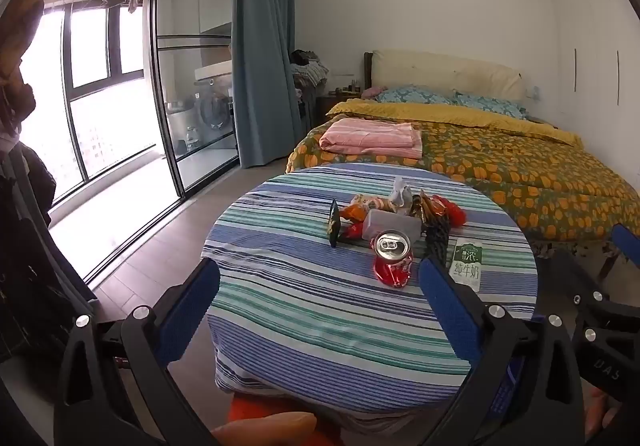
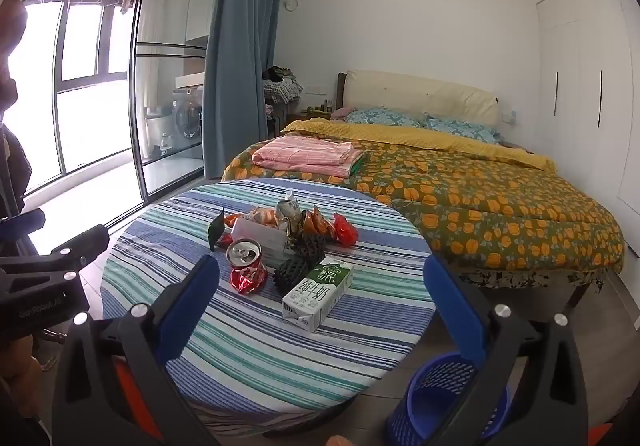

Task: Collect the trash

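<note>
Right wrist view: the right gripper is spread wide and empty above the round striped-cloth table, apart from the crushed red can.

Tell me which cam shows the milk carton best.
Right wrist: the milk carton lies unobstructed on the table, top and side faces both visible between the open fingers. Left wrist shows only its top face, with the right finger covering its near left edge.

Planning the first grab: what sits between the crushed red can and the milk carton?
In the right wrist view, black foam mesh netting lies between the crushed red soda can and the green-and-white milk carton.
</note>
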A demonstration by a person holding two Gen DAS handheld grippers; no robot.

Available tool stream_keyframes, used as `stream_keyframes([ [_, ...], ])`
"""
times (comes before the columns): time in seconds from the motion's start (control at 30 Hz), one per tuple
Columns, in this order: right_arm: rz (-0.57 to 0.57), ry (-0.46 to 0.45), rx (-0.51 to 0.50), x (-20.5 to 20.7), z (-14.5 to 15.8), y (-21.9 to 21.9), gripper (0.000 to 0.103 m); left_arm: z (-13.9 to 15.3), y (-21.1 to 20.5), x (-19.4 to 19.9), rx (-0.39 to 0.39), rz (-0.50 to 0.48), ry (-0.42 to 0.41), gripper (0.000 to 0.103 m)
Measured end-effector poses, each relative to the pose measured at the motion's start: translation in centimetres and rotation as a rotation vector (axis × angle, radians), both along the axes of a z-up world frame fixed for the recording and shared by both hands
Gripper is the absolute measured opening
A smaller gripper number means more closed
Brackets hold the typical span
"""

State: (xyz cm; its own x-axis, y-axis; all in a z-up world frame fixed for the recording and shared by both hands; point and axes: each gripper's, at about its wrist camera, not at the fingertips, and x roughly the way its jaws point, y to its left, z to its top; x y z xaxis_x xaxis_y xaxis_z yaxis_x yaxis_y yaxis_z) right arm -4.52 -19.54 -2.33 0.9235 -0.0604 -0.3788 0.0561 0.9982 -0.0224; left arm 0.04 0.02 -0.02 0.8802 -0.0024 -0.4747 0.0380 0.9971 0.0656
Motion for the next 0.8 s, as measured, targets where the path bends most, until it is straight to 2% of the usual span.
stream_keyframes([
  [0.43, 0.0, -0.011, 0.002, 0.79, 0.21, -0.36, 0.099, 0.03, 0.05, -0.01, 0.0, 0.006, -0.003, 0.099],
  [0.8, 0.003, -0.019, -0.008, -0.11, 0.14, 0.13, 0.099, -0.07, 0.1, 0.07, -0.006, 0.001, -0.001, 0.099],
])
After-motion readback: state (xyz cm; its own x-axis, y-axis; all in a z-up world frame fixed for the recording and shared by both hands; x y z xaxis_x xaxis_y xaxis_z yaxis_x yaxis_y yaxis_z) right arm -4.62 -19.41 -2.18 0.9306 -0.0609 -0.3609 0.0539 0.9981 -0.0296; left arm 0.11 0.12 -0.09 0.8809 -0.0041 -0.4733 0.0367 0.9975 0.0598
